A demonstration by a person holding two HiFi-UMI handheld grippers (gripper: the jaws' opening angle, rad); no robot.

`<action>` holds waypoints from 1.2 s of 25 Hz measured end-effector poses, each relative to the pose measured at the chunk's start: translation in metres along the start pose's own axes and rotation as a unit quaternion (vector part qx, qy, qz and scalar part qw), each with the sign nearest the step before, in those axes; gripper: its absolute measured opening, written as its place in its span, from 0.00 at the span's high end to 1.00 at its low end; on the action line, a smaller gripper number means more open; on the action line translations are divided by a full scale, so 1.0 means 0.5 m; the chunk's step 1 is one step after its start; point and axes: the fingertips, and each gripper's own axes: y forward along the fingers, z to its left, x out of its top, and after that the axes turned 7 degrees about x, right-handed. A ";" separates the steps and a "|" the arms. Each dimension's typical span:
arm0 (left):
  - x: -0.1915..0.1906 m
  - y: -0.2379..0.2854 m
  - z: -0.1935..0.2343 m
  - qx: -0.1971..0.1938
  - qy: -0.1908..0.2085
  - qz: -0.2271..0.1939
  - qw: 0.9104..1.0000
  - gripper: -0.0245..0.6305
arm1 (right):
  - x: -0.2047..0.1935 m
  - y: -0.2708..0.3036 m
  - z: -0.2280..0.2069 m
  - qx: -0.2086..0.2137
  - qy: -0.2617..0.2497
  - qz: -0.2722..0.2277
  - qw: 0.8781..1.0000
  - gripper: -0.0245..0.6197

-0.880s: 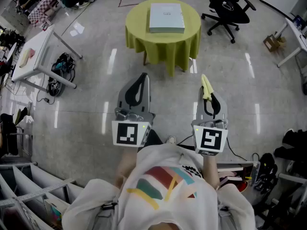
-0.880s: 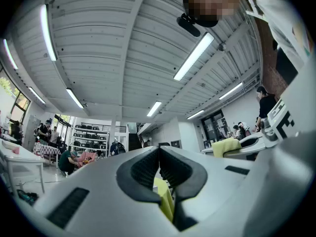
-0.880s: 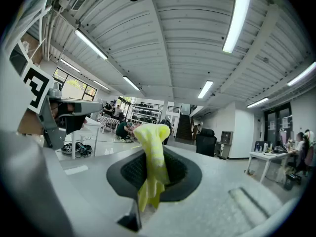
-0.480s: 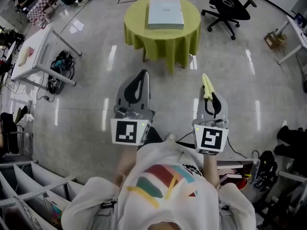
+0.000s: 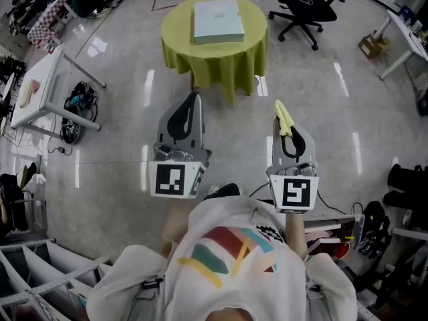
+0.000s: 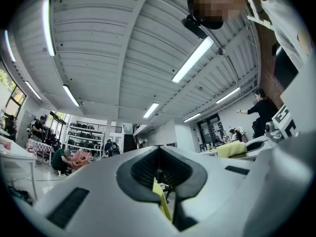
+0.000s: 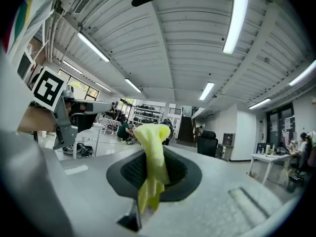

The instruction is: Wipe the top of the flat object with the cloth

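Observation:
A flat pale grey-green box (image 5: pixel 217 21) lies on a round table with a yellow-green tablecloth (image 5: pixel 221 59), far ahead of both grippers. In the head view my right gripper (image 5: pixel 282 116) is held over the bare floor, shut on a yellow cloth (image 5: pixel 285 120) that sticks out past its tips. The right gripper view shows that cloth (image 7: pixel 152 149) pinched between the closed jaws of the right gripper (image 7: pixel 153 157) and hanging down. My left gripper (image 5: pixel 193 97) is level with it on the left, shut with nothing in it. In its own view the left gripper (image 6: pixel 159 152) points toward the table.
A black office chair (image 5: pixel 304 2) stands right of the round table. A white table (image 5: pixel 40 79) with bags (image 5: pixel 75 109) under it is on the left. A desk (image 5: pixel 401 29) and a cardboard box (image 5: pixel 370 45) are at the far right. Shelving fills the lower left.
The round table and box have slid left and slightly up in the head view. Both grippers sit a little higher in the picture, the left one further left. The cloth stays in the right gripper.

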 end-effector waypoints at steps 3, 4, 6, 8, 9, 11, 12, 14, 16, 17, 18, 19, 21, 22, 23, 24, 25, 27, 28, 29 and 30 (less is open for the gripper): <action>0.014 0.006 0.000 0.000 -0.001 -0.006 1.000 0.94 | 0.006 -0.005 -0.008 -0.002 -0.003 0.005 1.000 0.92; 0.014 0.005 -0.002 0.000 -0.001 -0.006 1.000 0.94 | 0.003 -0.004 -0.010 -0.001 -0.003 0.010 1.000 0.92; 0.007 0.000 -0.001 0.004 0.000 -0.002 1.000 0.94 | -0.010 0.004 -0.009 0.002 0.001 0.019 1.000 0.92; -0.004 -0.004 0.007 0.010 0.000 0.005 1.000 0.94 | -0.019 0.019 -0.002 0.010 0.010 0.022 1.000 0.92; -0.008 -0.005 0.014 0.013 -0.001 0.008 1.000 0.94 | -0.022 0.028 0.003 0.015 0.013 0.022 1.000 0.92; -0.016 -0.003 0.032 0.021 -0.005 0.014 1.000 0.94 | -0.024 0.044 0.016 0.029 0.012 0.022 0.999 0.92; -0.020 0.001 0.043 0.024 -0.008 0.015 1.000 0.94 | -0.024 0.055 0.022 0.035 0.009 0.023 0.999 0.92; -0.030 0.020 0.065 0.031 -0.012 0.013 0.999 0.94 | -0.025 0.085 0.024 0.044 0.002 0.023 0.999 0.92; -0.046 0.054 0.087 0.037 -0.012 0.007 0.999 0.94 | -0.026 0.125 0.016 0.050 -0.007 0.017 0.999 0.92; -0.055 0.077 0.098 0.039 -0.012 0.003 0.999 0.94 | -0.027 0.149 0.006 0.051 -0.013 0.012 0.999 0.92; -0.063 0.102 0.109 0.041 -0.012 -0.001 0.999 0.94 | -0.027 0.175 -0.007 0.050 -0.019 0.008 0.999 0.92; -0.073 0.129 0.120 0.042 -0.012 -0.004 0.999 0.94 | -0.029 0.202 -0.022 0.047 -0.022 0.004 0.999 0.92; -0.095 0.186 0.143 0.044 -0.012 -0.004 0.999 0.94 | -0.035 0.260 -0.055 0.039 -0.018 0.003 0.999 0.92; -0.107 0.216 0.157 0.045 -0.012 -0.002 0.999 0.94 | -0.041 0.292 -0.069 0.036 -0.014 0.006 0.999 0.92; -0.119 0.247 0.174 0.046 -0.012 0.001 0.999 0.94 | -0.046 0.327 -0.081 0.035 -0.009 0.010 0.999 0.92; -0.130 0.280 0.193 0.046 -0.013 0.004 0.999 0.94 | -0.051 0.365 -0.092 0.034 -0.005 0.014 0.999 0.92; -0.141 0.317 0.213 0.043 -0.015 0.008 0.999 0.94 | -0.054 0.406 -0.102 0.032 0.000 0.018 0.999 0.92; -0.164 0.399 0.253 0.035 -0.018 0.015 0.999 0.94 | -0.054 0.494 -0.125 0.031 0.002 0.027 0.999 0.92; -0.173 0.443 0.275 0.031 -0.020 0.018 0.999 0.94 | -0.049 0.539 -0.136 0.032 0.002 0.029 0.999 0.92; -0.178 0.488 0.298 0.027 -0.021 0.019 0.999 0.94 | -0.041 0.585 -0.145 0.032 0.003 0.030 0.999 0.92; -0.181 0.533 0.320 0.024 -0.022 0.019 0.999 0.94 | -0.032 0.631 -0.156 0.032 0.002 0.029 0.999 0.92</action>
